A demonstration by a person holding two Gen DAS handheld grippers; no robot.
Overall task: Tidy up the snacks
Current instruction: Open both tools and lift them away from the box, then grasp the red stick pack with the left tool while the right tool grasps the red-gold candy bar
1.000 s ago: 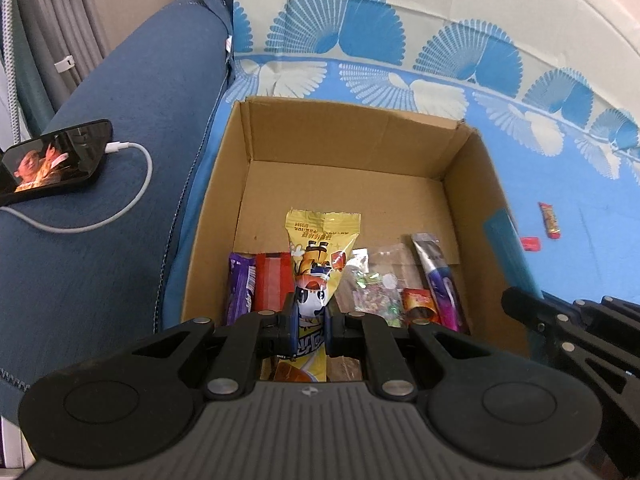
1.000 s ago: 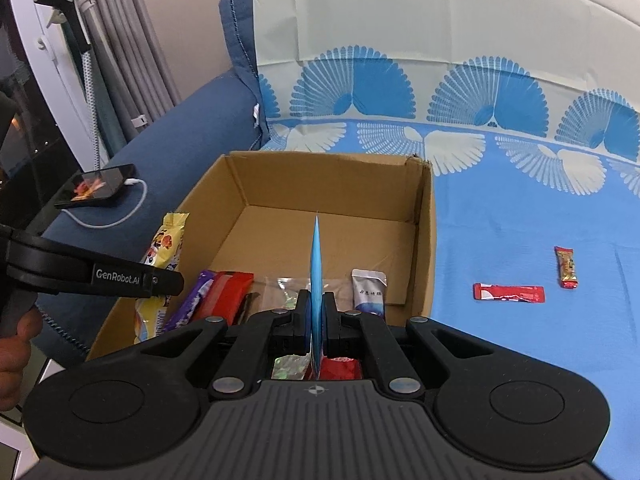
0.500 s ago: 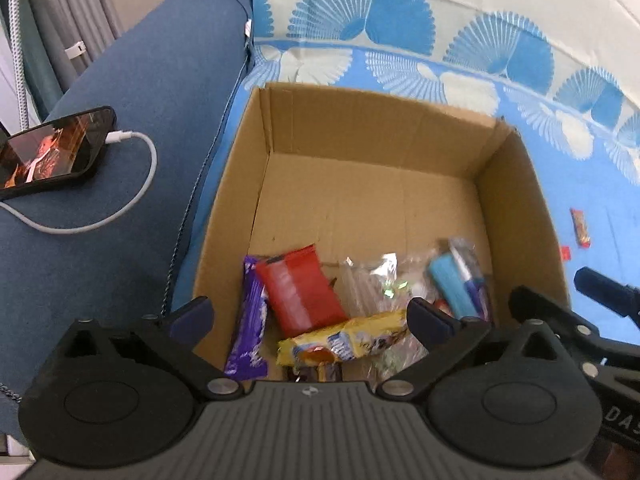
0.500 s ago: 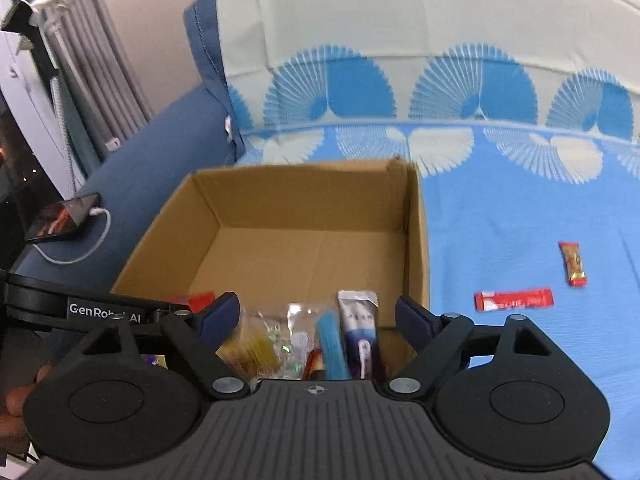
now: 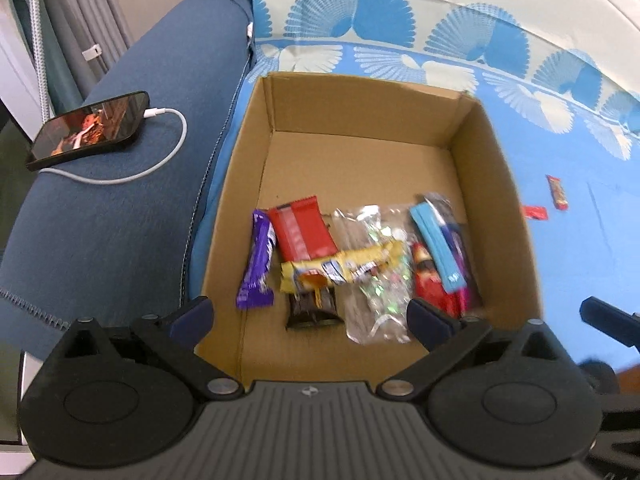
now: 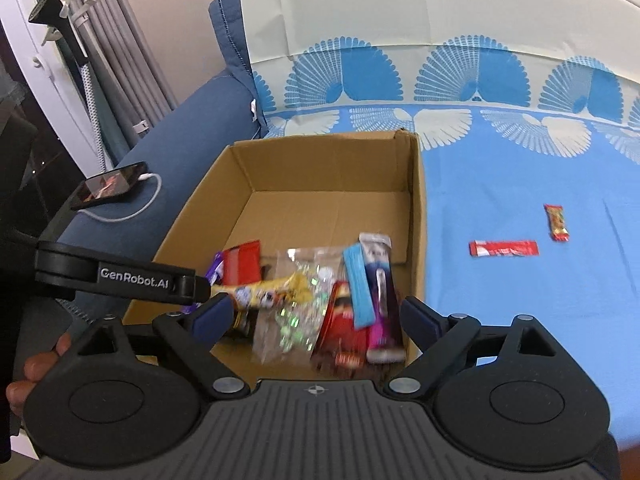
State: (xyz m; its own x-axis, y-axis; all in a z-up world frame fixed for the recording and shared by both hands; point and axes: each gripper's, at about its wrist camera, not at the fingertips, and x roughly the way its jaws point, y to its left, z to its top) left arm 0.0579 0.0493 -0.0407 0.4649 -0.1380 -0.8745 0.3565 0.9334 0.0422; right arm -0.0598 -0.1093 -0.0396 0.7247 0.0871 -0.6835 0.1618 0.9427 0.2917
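An open cardboard box (image 5: 492,184) (image 6: 416,208) stands on the blue bedspread. Inside lie a yellow packet (image 5: 344,266) (image 6: 276,290), a light-blue strip (image 5: 436,248) (image 6: 358,284), a purple bar (image 5: 258,264), a red packet (image 5: 300,232) and a clear bag (image 5: 376,280). My left gripper (image 5: 310,314) hangs open over the box's near edge, holding nothing. My right gripper (image 6: 316,314) is above the near right corner, its jaws opening with nothing between them. A red stick (image 6: 504,248) and a small red-gold bar (image 6: 557,222) lie on the bedspread to the right.
A phone (image 5: 88,130) with a lit screen and a white cable rests on the dark-blue cushion left of the box. Curtains and a stand are at the far left. A hand (image 6: 36,364) grips the left tool's handle.
Both grippers went from shut to open. The yellow packet left the left gripper and the blue strip left the right one; both now lie in the box. Both grippers drew back.
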